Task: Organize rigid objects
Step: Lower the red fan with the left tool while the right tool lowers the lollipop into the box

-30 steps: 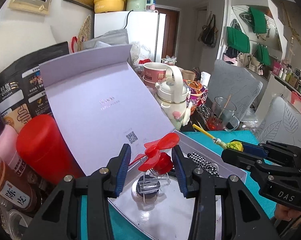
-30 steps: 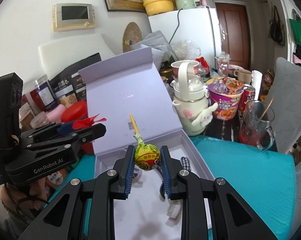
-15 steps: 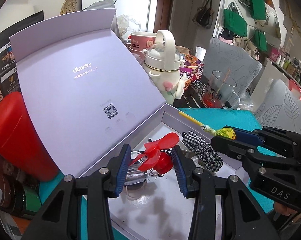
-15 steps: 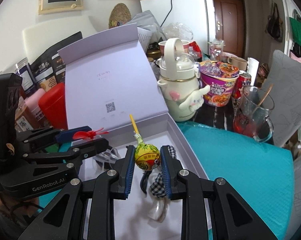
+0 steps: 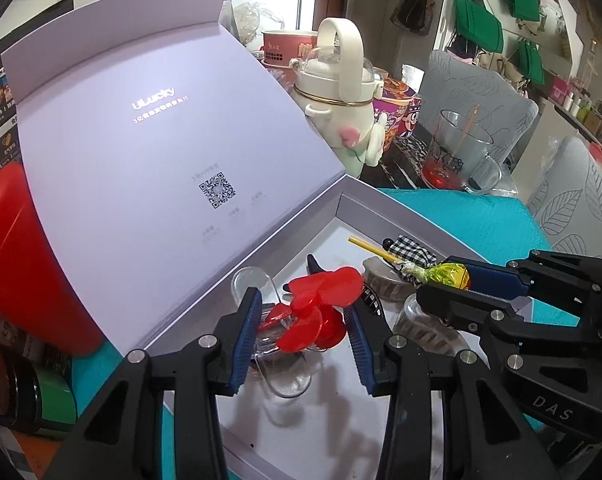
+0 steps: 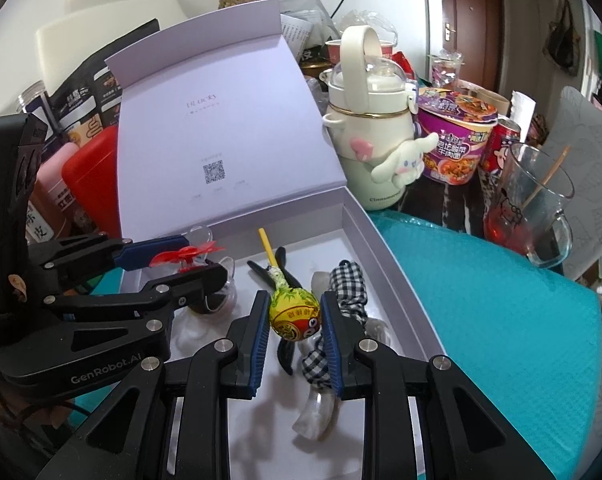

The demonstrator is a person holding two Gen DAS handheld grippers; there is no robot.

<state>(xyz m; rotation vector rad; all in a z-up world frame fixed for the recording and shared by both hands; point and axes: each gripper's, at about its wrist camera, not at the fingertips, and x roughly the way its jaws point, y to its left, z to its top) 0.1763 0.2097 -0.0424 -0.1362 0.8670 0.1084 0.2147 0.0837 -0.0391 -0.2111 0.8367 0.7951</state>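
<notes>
1. My left gripper [image 5: 303, 330] is clamping a small red fan [image 5: 315, 312] between its blue pads, low over the floor of the open lavender box [image 6: 397, 264]. In the right wrist view the same fan [image 6: 187, 256] is showing between the left fingers near the box's back left corner.

2. My right gripper [image 6: 295, 320] is pinching the wrapped head of a yellow lollipop [image 6: 295, 314], its stick pointing away toward the raised lid [image 6: 221, 128]. It is hanging above the middle of the box.

3. Things are crowding the box floor under both grippers: a black hair clip [image 6: 279, 280], a black-and-white checked scrunchie [image 6: 347, 288], a pale curved clip [image 6: 315, 418] near the front, and clear plastic pieces [image 5: 283, 376] beneath the fan.

4. The raised lid is standing as a wall at the back and left, so the fan is sitting close against it.

5. Outside the box, a cream bottle with a plush figure [image 6: 375, 136] is standing just beyond the back right corner, with a purple noodle cup [image 6: 457, 136], a red can [image 6: 501, 148] and a glass mug [image 6: 535, 204] beside it. A red tub [image 5: 17, 264] is standing behind the lid on the left. A teal cloth [image 6: 493, 308] is covering the table.

6. The fan's base is hidden behind its blades and my fingers; it may be touching the clear plastic, but I cannot tell. A brown band [image 5: 383, 284] is half covered by the right gripper [image 5: 461, 284] in the left wrist view.
</notes>
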